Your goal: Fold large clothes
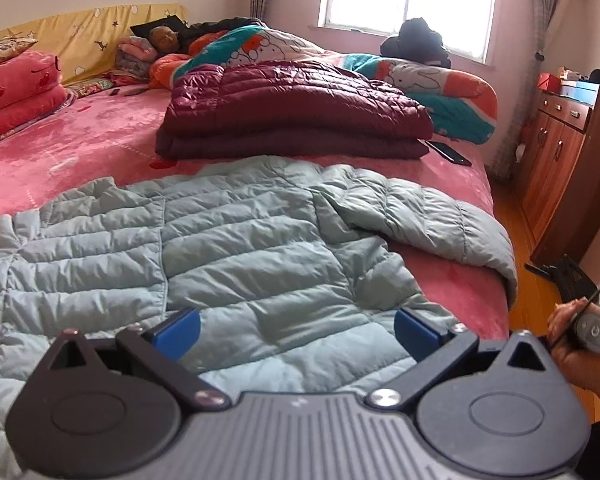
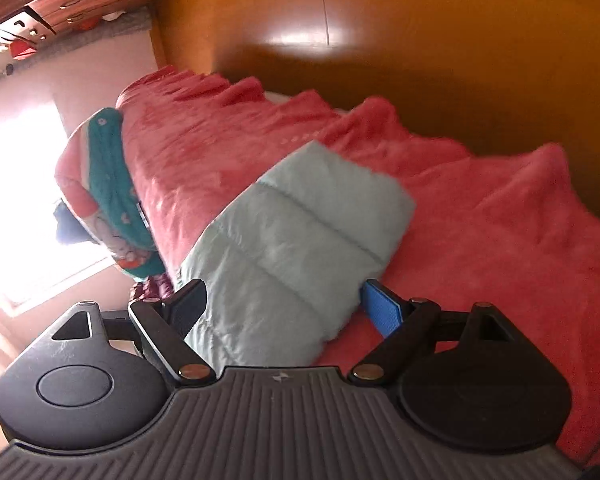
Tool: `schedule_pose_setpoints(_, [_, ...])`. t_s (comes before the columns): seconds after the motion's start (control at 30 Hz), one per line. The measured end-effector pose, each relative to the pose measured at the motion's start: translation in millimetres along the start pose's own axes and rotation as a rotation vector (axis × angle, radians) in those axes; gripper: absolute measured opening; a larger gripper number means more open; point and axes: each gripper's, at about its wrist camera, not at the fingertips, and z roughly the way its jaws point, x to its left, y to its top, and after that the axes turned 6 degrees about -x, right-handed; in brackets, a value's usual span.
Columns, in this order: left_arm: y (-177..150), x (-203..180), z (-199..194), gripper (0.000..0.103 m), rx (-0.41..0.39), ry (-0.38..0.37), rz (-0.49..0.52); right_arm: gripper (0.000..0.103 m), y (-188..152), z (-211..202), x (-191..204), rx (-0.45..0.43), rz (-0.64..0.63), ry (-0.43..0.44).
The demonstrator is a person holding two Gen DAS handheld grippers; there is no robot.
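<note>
- Fingers of your left gripper (image 1: 296, 334) stand wide apart, empty, just above the near hem of the pale green down jacket (image 1: 228, 240).
- Your right gripper (image 2: 288, 304) is spread too, with the jacket's sleeve (image 2: 308, 220) lying between its fingers, not pinched.
- That jacket lies unfolded on the pink bed (image 1: 80, 140), so its folding looks barely begun.
- Beyond the jacket, a maroon coat (image 1: 292, 112) sits already folded.

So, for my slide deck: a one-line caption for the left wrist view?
Open left gripper hovers over a pale green quilted down jacket spread on a pink bed.
</note>
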Motion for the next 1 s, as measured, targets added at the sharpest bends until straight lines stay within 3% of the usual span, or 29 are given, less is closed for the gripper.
schedule_pose_setpoints(0.23, [-1.0, -1.1, 11.4, 0.102, 0.013, -0.004, -0.012, 0.103, -15.6, 24.0, 0.4, 0.012, 0.045, -0.017])
schedule_pose_setpoints(0.57, [-5.6, -3.9, 28.3, 0.102, 0.041, -0.016, -0.019, 0.103, -23.1, 27.2, 5.7, 0.010, 0.027, -0.043])
schedule_pose_setpoints(1.0, [-4.5, 8.4, 30.6, 0.102, 0.022, -0.026, -0.055, 0.058, -15.7, 26.0, 24.9, -0.019, -0.112, -0.026])
